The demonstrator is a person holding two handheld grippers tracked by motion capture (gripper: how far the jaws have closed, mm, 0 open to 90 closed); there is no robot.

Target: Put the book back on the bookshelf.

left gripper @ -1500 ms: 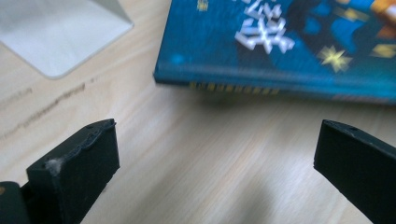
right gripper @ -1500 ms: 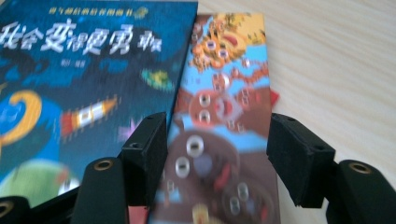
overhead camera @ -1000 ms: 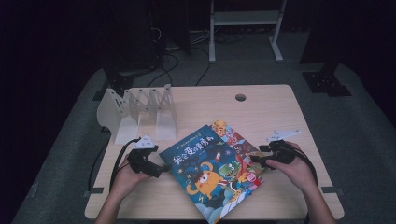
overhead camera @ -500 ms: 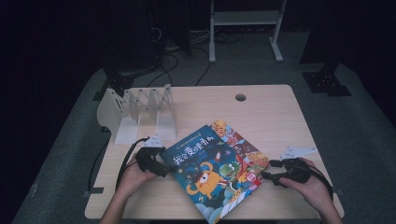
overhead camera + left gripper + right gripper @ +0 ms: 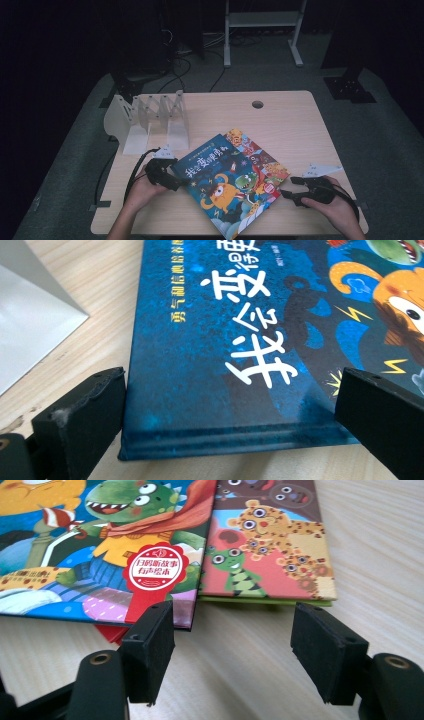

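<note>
Now table (image 5: 295, 125) bears book stack (image 5: 232, 182) at its near middle. Left hand (image 5: 142, 190) lies low, left gripper (image 5: 172, 180) gaping around blue book's (image 5: 225, 340) spine corner. Right hand (image 5: 335, 207) lies flat, right gripper (image 5: 287, 192) just opening, empty, beside stack's right corner.

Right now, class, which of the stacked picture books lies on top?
The blue book with the orange monster; the pink leopard book peeks out from underneath.
</note>
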